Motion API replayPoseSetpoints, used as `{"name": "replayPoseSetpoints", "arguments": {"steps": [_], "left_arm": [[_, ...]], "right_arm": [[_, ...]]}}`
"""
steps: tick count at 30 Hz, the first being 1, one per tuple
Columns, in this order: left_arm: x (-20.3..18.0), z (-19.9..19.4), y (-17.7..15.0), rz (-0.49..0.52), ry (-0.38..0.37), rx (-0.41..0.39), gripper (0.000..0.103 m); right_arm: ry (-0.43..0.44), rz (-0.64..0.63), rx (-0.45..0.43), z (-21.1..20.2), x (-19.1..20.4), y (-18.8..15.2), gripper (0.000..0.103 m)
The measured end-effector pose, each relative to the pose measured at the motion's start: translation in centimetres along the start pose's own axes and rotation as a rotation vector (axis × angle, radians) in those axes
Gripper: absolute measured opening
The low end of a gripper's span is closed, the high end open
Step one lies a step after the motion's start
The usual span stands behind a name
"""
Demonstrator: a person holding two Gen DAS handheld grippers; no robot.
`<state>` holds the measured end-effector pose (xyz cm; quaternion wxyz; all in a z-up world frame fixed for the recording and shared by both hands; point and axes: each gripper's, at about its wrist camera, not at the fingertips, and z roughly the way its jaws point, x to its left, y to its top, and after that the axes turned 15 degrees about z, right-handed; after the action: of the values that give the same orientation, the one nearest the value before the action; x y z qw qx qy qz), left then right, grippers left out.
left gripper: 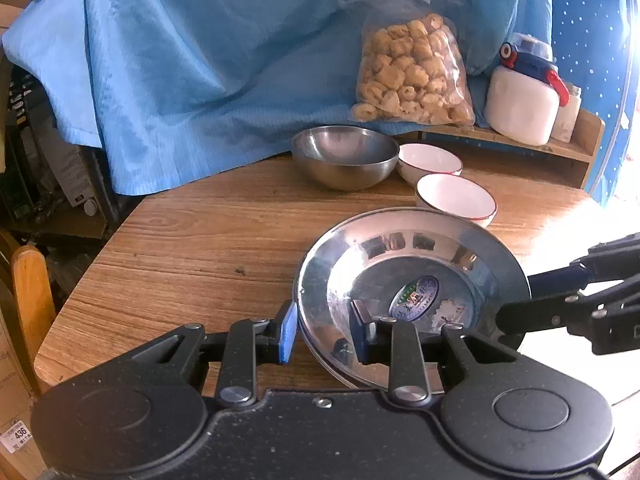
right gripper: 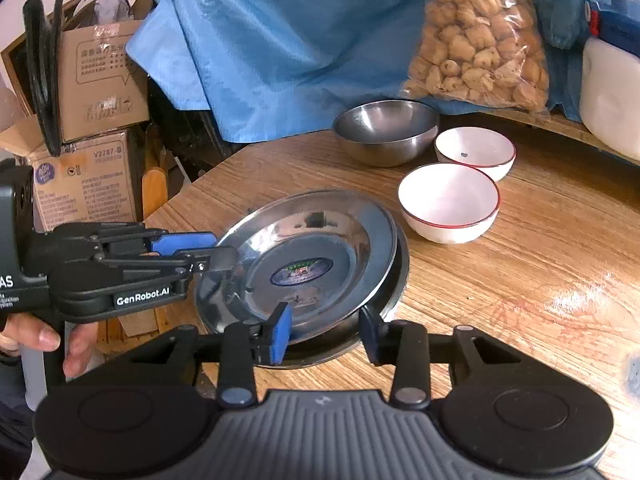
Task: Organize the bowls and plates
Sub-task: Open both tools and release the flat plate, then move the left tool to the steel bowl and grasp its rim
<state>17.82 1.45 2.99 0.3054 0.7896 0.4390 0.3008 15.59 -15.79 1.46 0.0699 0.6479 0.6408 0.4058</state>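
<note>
A shiny steel plate with a round sticker lies on a second steel plate on the wooden table; the top plate also shows in the right wrist view. My left gripper is open, its fingers astride the plates' near-left rim. My right gripper is open, its fingers astride the near rim. Behind stand a steel bowl and two white red-rimmed bowls: a far one and a near one.
A bag of snacks and a white jug sit on a low wooden shelf at the back. Blue cloth hangs behind. Cardboard boxes stand left of the table. The table edge runs along the left.
</note>
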Motion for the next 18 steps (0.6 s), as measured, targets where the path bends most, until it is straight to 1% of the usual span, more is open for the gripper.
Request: {"name": "replayPoseSetpoints", "arguments": {"steps": [2, 3, 4, 5, 6, 7, 8, 9, 10, 11, 12, 13, 15, 18], "left_arm": [[0.1, -0.1, 0.1, -0.013, -0.005, -0.005, 0.033], [0.3, -0.1, 0.1, -0.02, -0.009, -0.01, 0.035], [0.5, -0.2, 0.2, -0.028, -0.009, -0.016, 0.04], [0.7, -0.3, 0.2, -0.036, -0.008, -0.022, 0.043], [0.8, -0.4, 0.3, -0.043, -0.008, -0.027, 0.047], [1.1, -0.5, 0.4, -0.051, -0.008, -0.033, 0.048], [1.2, -0.4, 0.6, -0.055, -0.006, -0.039, 0.049], [1.4, -0.5, 0.7, -0.059, -0.002, -0.045, 0.054], [1.7, -0.4, 1.0, -0.066, 0.0, -0.053, 0.064], [2.0, -0.4, 1.2, -0.073, 0.003, -0.062, 0.071], [2.4, -0.3, 1.5, -0.085, 0.014, -0.075, 0.085], [2.7, -0.2, 1.8, -0.098, 0.031, -0.088, 0.095], [3.7, 0.0, 2.4, -0.131, 0.073, -0.124, 0.101], [5.4, 0.9, 3.5, -0.173, 0.102, -0.142, 0.102]], "right_arm": [[-0.01, -0.013, -0.006, 0.0, 0.2, -0.1, 0.044], [-0.012, -0.019, -0.007, 0.0, 0.2, -0.2, 0.05], [-0.018, -0.026, -0.01, 0.0, 0.2, -0.2, 0.064], [-0.03, -0.035, -0.017, -0.1, 0.3, -0.2, 0.071], [-0.047, -0.05, -0.023, -0.1, 0.4, -0.3, 0.084], [-0.061, -0.067, -0.03, -0.1, 0.4, -0.4, 0.087], [-0.072, -0.08, -0.036, -0.2, 0.5, -0.4, 0.087], [-0.082, -0.09, -0.037, -0.2, 0.5, -0.5, 0.089], [-0.087, -0.097, -0.035, -0.2, 0.5, -0.5, 0.09], [-0.089, -0.097, -0.037, -0.2, 0.4, -0.4, 0.091], [-0.09, -0.094, -0.041, -0.2, 0.2, -0.3, 0.094], [-0.088, -0.088, -0.046, -0.2, -0.1, 0.0, 0.095], [-0.08, -0.067, -0.066, -0.2, -0.7, 0.7, 0.096], [-0.054, -0.026, -0.093, -0.1, -1.9, 2.2, 0.102]]}}
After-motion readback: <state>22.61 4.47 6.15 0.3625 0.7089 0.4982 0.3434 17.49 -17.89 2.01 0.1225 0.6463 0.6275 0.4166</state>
